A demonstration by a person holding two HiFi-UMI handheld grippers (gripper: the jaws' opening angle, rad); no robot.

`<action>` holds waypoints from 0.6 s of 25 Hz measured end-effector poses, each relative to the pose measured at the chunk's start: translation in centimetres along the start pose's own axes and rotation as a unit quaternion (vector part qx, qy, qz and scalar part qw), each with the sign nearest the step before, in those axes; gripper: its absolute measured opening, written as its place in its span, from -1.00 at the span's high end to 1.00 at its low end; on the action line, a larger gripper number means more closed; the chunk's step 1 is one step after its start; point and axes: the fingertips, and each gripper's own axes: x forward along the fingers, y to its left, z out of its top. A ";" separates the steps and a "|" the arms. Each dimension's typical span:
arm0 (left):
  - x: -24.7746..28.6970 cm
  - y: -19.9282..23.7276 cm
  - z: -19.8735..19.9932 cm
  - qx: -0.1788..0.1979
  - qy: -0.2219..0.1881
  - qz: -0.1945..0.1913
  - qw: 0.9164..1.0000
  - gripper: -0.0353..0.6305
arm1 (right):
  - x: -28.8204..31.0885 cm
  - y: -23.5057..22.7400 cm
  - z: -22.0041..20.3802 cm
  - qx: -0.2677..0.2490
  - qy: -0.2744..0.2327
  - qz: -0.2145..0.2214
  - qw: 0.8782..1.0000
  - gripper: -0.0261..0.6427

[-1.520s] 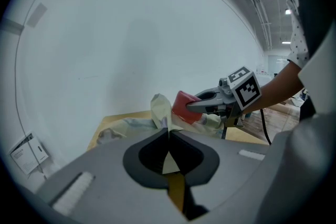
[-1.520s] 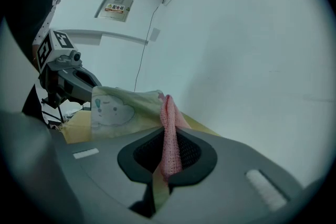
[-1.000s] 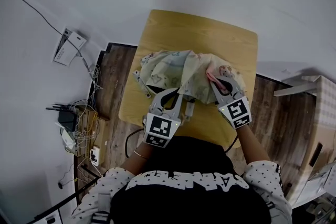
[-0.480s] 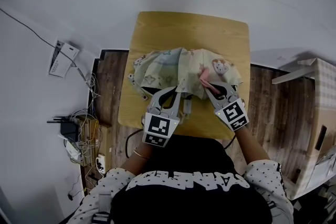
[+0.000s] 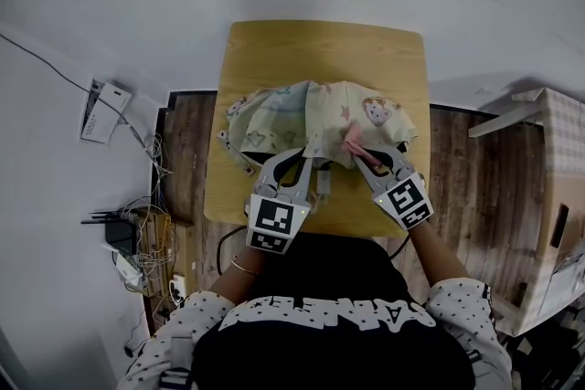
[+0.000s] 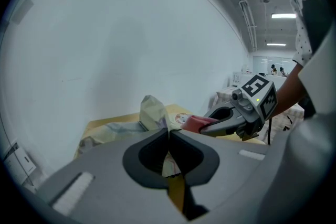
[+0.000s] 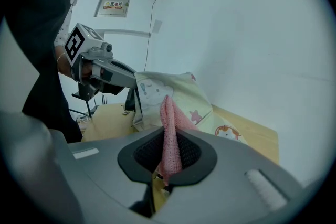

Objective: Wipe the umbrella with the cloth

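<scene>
Umbrella (image 5: 315,119) canopy, pale green and cream with stars and cartoon faces, lies crumpled across the middle of the small wooden worktop (image 5: 320,50), with us at its 6 o'clock edge. In the head view a few rib tips stick out of the fabric toward 9 o'clock.

Our left claw (image 5: 304,155) reaches in from 7 o'clock and is clenched on a fold of the canopy. In the left gripper view its jaws meet with the printed fabric pinched between them, and a peak of that fabric stands up just beyond.

Our right claw (image 5: 361,151) comes in from 5 o'clock and grasps the pink cloth (image 5: 351,138). In the right gripper view the knitted strip hangs down through the closed jaws and rises above them, its upper end lying against the canopy.

The two claws sit near each other. The cloth meets the umbrella on its 4 o'clock side, just beside a printed face. Each gripper view also catches the other claw with its marker cube showing.

Off the worktop, dark plank floor (image 5: 187,142) shows at 9 and 3 o'clock. A tangle of cables (image 5: 146,224) and a black router (image 5: 114,228) lie at 8 o'clock by the white wall, and a cardboard box (image 5: 558,196) stands at 3 o'clock.
</scene>
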 end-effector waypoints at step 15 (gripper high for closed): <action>-1.0 -0.2 0.8 -0.008 -0.025 -0.003 1.000 0.90 | -1.3 -0.9 3.4 0.028 -0.055 -0.028 0.998 0.82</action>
